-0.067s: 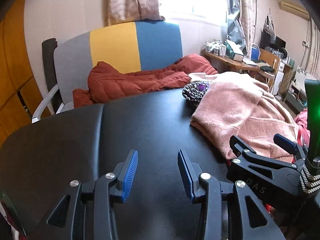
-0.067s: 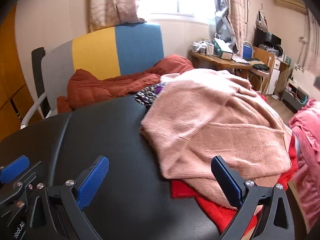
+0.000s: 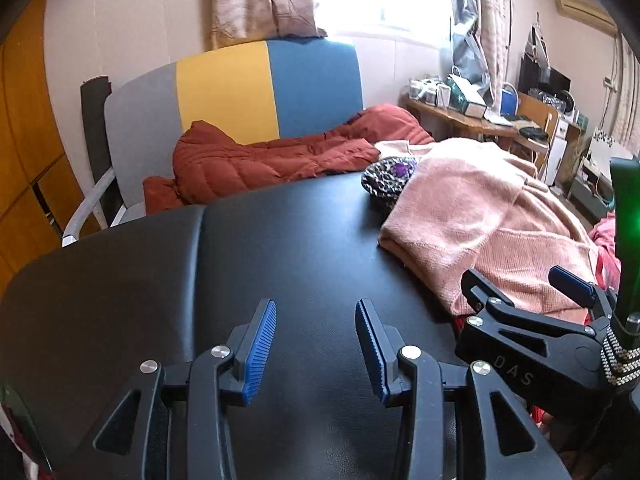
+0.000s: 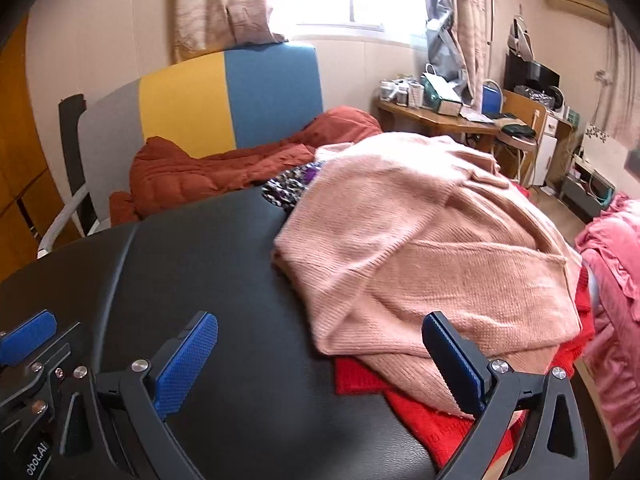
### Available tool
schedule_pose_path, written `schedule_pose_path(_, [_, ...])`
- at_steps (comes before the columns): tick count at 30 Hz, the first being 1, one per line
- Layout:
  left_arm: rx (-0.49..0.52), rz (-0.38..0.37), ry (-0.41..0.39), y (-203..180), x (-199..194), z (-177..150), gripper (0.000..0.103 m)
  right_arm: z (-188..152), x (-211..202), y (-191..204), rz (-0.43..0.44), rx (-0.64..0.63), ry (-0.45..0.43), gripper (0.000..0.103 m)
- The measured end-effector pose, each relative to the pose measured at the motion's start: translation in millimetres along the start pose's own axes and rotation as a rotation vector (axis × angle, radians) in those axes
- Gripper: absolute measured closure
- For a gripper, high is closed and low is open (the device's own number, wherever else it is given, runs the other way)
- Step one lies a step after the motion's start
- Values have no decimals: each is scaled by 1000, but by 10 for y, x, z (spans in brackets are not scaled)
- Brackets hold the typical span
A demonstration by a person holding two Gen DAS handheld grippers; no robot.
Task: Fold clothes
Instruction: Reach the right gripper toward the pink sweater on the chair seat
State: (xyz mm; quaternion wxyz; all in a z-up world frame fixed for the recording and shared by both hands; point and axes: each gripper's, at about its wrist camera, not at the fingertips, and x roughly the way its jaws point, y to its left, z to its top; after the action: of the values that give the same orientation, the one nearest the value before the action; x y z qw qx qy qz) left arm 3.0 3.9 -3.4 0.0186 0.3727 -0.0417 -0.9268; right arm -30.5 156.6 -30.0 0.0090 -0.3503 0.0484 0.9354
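Sweater, pink knit, lies heaped on the right half of the black padded table, over a red garment that pokes out at the near right edge; a leopard-print piece is tucked under it at the far edge. Nothing folded yet, by the look.

L gripper: jaws part-open, nothing between, over bare table near the front edge. R gripper: released, spread wide, right finger just over the sweater's near hem, no grip.

Risks, as I judge them:
- R closes low w/ jaws this wide → grabs the red garment along w/ the knit, drags both.
- Pile sits close to the right edge; a pull that way could tip it off the table.
- Loose knit stretches, may bunch instead of laying flat.
- Grippers sit close together; could clash if both reach for the hem.
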Motion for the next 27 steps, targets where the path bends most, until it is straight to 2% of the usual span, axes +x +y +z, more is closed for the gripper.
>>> schedule_pose_path(4, [16,13,-6,-81,2,-78,61,-16,-48,13,14,-11,2,0])
schedule_pose_path(6, [14,-14,49,-144,69,-72,61,-74,33,-26,-5,-21,36,0])
schedule_pose_path(8, [9,-47,66,-96,191,-118,61,-102,110,-57,0,-26,52,0])
schedule_pose_path(14, [50,-109,131,-19,540,-526,60,-156,225,-432,161,20,-12,0])
schedule_pose_path(18, [52,-121,179,57,725,-763,60,30,319,-944,195,132,-62,0])
schedule_pose_path(23, [7,-143,227,166,899,-921,60,413,523,-1505,249,269,-126,0])
schedule_pose_path(27, [-24,-185,206,225,894,-969,59,736,653,-1751,233,292,-182,0])
